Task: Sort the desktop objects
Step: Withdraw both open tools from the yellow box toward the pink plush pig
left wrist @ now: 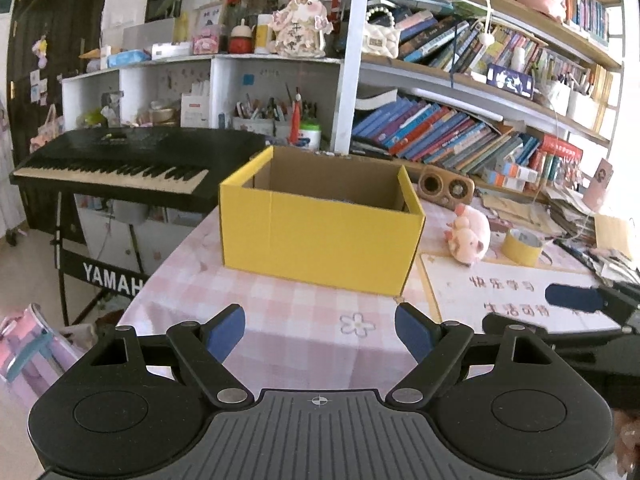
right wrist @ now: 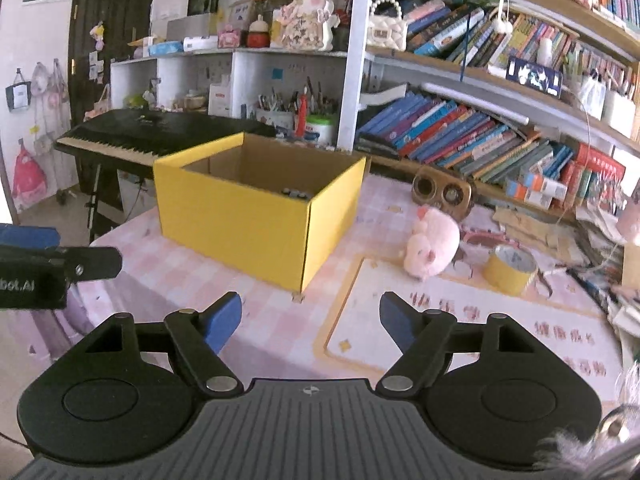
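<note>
The left gripper (left wrist: 320,334) sits at the bottom centre of the left wrist view with its 2 blue pads spread wide and nothing between them, over the pink checked tablecloth (left wrist: 296,312). The right gripper (right wrist: 310,322) fills the same spot in the right wrist view, its jaws also spread and empty, above the seam where the tablecloth meets a white desk mat (right wrist: 460,320) printed with orange characters. Each claw shows in the other's camera: the right one pokes in at the right edge of the left wrist view, the left one at the left edge of the right wrist view.

Just beyond the pads, at mid-frame, stands an open yellow cardboard box (left wrist: 320,236) with a brown inside; in the right wrist view a few small dark things show low inside it, too small to tell. To the right of the box, at centre right, a pink plush pig (right wrist: 434,246) lies on the table, and just right of it a roll of yellow tape (right wrist: 510,268) stands on its side edge. Behind the pig is a brown wooden speaker (right wrist: 442,194) with 2 round openings.

At the left of the frame, behind the box, is a black Yamaha keyboard (left wrist: 120,164) on a stand. Crowded bookshelves (left wrist: 460,132) fill the upper right.
</note>
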`<state>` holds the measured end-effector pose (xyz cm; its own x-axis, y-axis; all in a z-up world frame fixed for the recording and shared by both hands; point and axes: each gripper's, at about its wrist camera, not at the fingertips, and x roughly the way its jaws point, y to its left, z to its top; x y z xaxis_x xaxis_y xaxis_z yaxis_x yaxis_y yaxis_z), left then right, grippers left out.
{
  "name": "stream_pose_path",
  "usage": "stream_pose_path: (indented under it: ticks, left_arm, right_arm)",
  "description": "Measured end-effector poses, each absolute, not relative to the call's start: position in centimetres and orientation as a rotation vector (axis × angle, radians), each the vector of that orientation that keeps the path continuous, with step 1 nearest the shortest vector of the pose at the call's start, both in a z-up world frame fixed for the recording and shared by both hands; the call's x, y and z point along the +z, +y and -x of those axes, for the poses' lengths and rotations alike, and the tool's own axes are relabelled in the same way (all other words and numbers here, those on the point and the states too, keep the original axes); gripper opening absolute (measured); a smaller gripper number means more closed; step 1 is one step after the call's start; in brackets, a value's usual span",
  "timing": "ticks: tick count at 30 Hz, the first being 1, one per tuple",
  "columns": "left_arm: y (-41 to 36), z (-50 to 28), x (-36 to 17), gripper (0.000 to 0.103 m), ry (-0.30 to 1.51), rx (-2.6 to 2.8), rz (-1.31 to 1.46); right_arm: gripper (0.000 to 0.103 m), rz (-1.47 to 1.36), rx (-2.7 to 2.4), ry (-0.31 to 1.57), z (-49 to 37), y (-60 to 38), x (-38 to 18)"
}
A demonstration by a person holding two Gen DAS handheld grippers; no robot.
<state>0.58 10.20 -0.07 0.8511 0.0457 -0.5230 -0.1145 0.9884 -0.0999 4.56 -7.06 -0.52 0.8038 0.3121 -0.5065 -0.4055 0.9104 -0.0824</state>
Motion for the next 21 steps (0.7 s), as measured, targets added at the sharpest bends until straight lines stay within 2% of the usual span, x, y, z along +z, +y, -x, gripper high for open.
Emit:
stream_pose_path:
  ticks: [21]
  left_arm:
    - [7.1, -0.5, -1.7, 0.085, 0.640, -0.049, 0.075]
  right_arm:
    - [0.081, 0.150, 0.269, 0.611, -2.0, -9.5, -2.5]
